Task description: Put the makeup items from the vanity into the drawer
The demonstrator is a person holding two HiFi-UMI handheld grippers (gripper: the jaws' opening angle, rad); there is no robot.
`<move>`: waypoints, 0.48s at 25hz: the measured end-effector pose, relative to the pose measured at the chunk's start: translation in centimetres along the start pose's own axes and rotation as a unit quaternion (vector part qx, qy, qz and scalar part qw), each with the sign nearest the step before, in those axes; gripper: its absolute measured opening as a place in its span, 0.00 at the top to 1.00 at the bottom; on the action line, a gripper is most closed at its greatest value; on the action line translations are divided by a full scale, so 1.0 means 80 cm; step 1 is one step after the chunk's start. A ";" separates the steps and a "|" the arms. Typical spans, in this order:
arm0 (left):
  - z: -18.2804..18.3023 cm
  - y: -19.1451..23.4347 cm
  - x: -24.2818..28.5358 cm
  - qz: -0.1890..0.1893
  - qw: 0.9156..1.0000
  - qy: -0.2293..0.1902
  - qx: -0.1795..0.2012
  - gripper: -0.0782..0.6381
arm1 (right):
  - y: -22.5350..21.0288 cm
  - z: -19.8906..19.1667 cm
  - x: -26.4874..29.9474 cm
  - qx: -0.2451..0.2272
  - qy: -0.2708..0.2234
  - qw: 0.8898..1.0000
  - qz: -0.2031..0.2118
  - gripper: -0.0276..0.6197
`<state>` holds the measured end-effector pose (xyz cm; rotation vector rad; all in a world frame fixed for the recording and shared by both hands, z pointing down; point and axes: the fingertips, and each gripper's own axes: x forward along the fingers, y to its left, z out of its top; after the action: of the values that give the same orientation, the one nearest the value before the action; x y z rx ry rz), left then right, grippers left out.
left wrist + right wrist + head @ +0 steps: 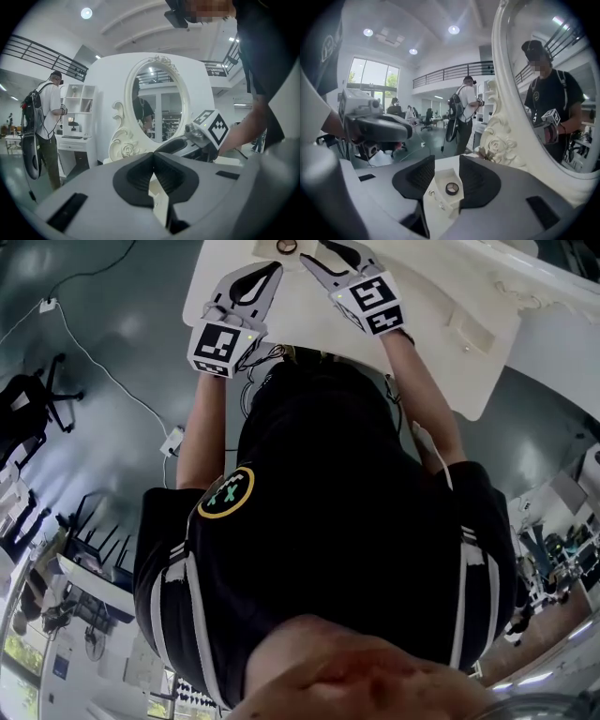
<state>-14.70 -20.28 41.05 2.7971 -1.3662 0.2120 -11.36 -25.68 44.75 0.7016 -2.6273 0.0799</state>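
A white vanity top [309, 329] lies below both grippers, with an oval mirror [157, 101] in a carved white frame behind it. In the right gripper view a small white drawer [440, 180] stands open under the jaws, and a round dark-rimmed makeup compact [451, 188] lies in it. That compact [286, 246] also shows at the top edge of the head view. My right gripper [446, 159] hangs above the drawer, open, with nothing between its pads. My left gripper [153, 155] is shut and empty, level beside the right gripper [176, 146].
A person with a backpack [44, 126] stands by a white shelf unit [79, 119] across the room. On the floor to the left are an office chair [37, 409], a cable and a power strip [173, 439]. A small raised block [469, 334] sits on the vanity's right side.
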 end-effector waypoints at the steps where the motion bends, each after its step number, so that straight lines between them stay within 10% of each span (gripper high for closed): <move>1: 0.004 -0.001 0.003 -0.003 1.000 -0.002 0.002 0.87 | -0.001 0.011 -0.014 -0.005 -0.018 1.000 -0.007 0.69; 12: 0.043 -0.046 0.038 -0.068 0.997 -0.021 0.020 0.87 | -0.009 0.035 -0.132 -0.020 -0.076 0.992 -0.101 0.89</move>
<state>-9.54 -20.69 38.17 2.9301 -1.1860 0.1799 -3.76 -21.85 37.85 0.9896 -2.6757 -0.0880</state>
